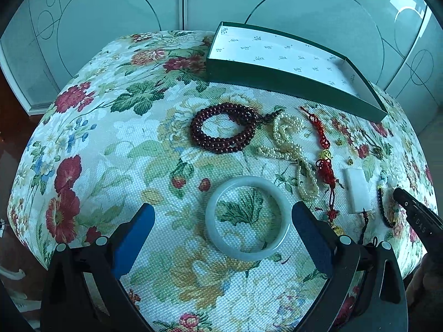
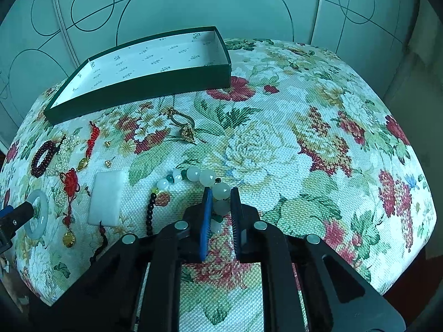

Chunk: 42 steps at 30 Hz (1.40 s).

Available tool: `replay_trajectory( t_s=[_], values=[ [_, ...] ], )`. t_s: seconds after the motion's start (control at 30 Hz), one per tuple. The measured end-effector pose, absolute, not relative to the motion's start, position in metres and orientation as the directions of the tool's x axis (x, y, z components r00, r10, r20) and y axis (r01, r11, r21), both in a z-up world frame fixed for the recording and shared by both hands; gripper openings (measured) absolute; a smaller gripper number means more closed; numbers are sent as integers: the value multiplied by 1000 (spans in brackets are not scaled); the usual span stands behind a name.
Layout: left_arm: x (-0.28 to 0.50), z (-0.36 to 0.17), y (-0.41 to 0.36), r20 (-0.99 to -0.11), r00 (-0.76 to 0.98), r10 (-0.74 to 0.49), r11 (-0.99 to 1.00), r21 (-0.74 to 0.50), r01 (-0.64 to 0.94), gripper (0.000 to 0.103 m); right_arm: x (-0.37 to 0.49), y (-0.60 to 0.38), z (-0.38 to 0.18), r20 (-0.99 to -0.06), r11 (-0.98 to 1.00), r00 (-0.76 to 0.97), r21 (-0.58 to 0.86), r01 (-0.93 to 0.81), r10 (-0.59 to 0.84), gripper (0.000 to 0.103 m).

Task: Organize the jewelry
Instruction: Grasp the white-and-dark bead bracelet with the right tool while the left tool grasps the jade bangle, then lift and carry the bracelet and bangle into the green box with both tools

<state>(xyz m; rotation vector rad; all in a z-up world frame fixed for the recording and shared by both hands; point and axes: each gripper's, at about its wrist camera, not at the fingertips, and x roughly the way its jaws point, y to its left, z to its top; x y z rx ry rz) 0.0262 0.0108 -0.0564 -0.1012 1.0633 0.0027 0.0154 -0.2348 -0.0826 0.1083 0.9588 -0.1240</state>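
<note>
A pale jade bangle lies flat on the floral cushion between the fingers of my open left gripper, untouched. It also shows in the right wrist view. My right gripper is shut on a jade and black bead necklace, gripping its large pale beads; its black bead end trails left on the cushion. A dark red bead bracelet, a pearl necklace, a red knotted charm and a white jade slab lie in a row.
An open green box with a white printed lining stands at the back of the cushion, also in the right wrist view. A gold ring or pendant and small gold studs lie in front of it. Glass cabinet doors stand behind.
</note>
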Motion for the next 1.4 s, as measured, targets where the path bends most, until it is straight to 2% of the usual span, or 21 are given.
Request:
replay_trajectory(
  t_s=[0.17, 0.47, 0.73, 0.8, 0.87, 0.9, 1.4],
  values=[
    [27, -67, -2, -880, 470, -59, 997, -71, -8, 98, 15, -234, -83, -820, 988, 570, 43, 151, -52, 13],
    [26, -72, -13, -878, 479, -4, 1000, 10, 26, 99, 14, -233, -82, -821, 987, 570, 49, 150, -46, 13],
    [26, -70, -5, -871, 489, -34, 999, -32, 12, 97, 14, -233, -83, -820, 987, 570, 49, 150, -46, 13],
    [25, -70, -4, -869, 495, -19, 1000, -19, 6, 92, 13, -233, -83, -820, 987, 570, 49, 150, -46, 13],
    [24, -68, -3, -858, 513, -9, 1000, -6, 7, 72, 13, -233, -83, -820, 987, 571, 49, 151, -46, 13],
    [23, -67, -3, -855, 518, -4, 1000, 0, 6, 70, 13, -233, -83, -820, 987, 571, 49, 150, -46, 13],
    [24, -66, -1, -848, 529, -19, 1000, -13, 14, 70, 9, -234, -80, -806, 986, 591, 76, 147, -26, 13]
  ],
)
